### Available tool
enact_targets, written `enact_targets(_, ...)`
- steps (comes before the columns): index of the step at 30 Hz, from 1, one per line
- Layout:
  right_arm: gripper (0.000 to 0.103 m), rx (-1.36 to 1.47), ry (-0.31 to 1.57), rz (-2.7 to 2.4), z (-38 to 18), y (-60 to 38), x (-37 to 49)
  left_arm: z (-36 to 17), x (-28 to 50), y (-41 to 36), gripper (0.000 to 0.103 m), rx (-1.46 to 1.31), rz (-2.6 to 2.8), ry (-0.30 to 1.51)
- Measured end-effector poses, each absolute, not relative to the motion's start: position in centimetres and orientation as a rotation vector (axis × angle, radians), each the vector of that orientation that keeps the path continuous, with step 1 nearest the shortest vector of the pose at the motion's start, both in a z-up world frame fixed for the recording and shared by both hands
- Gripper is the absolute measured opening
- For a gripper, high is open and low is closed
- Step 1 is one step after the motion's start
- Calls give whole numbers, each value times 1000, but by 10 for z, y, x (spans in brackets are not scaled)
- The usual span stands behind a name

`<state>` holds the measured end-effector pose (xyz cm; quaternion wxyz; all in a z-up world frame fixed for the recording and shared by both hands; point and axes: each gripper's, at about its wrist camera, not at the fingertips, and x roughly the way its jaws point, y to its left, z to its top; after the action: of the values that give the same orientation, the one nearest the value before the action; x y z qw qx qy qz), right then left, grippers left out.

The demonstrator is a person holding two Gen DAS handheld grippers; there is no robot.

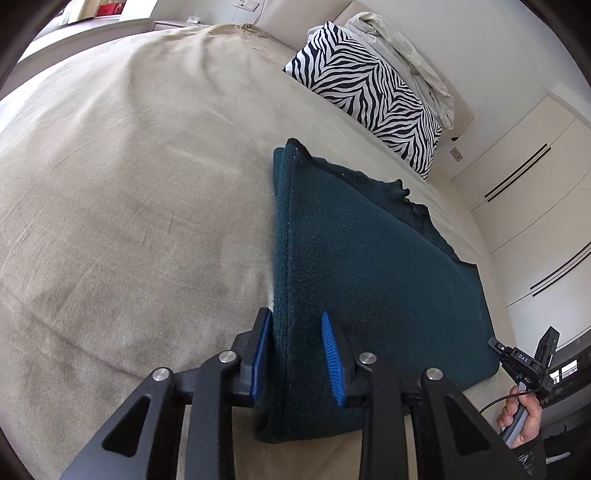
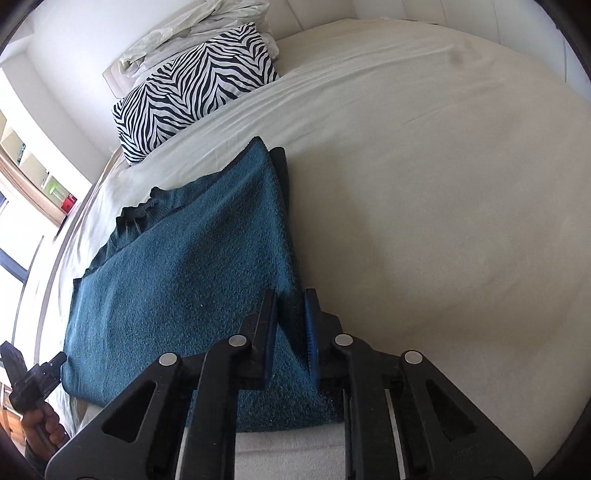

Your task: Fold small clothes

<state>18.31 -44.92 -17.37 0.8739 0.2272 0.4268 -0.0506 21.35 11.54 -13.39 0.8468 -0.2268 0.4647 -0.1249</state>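
Evidently both tongs — left tongs [image 1: 297, 354], right tongs [image 2: 291, 336] — clamp the near corners of the dark teal knitted sweater [image 1: 369, 258] on the beige bed [image 1: 129, 184], ready to fold it.

**Bright bedroom, wide bed**

I look across a broad bed [image 1: 129, 166] under a beige sheet, creased here and there. At its head a zebra-striped pillow [image 1: 369, 88] leans against a pale padded headboard [image 2: 110, 75], with crumpled off-white bedding [image 2: 192, 26] heaped behind it. White wardrobe doors [image 1: 535, 192] with dark slot handles stand alongside. Daylight comes from a window [image 2: 14, 258] beside open shelves [image 2: 33, 162].
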Motion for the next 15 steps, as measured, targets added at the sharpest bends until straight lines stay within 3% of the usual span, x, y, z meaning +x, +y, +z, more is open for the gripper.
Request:
enact_targets(3, 5, 473, 897, -123, -172, -449, 178, -137, 215, 115, 17, -463, -258, 988)
enact_targets(11, 5, 502, 915, -99, -177, -452, 163, -138, 213, 121, 12, -464, -276, 994)
enact_targets(13, 6, 494, 938, -79, -179, -451, 167, -138, 213, 122, 13, -473, -279, 998)
enact_targets(15, 9, 496, 927, -71, -172, -456, 167, -135, 213, 126, 25, -499, -286, 991)
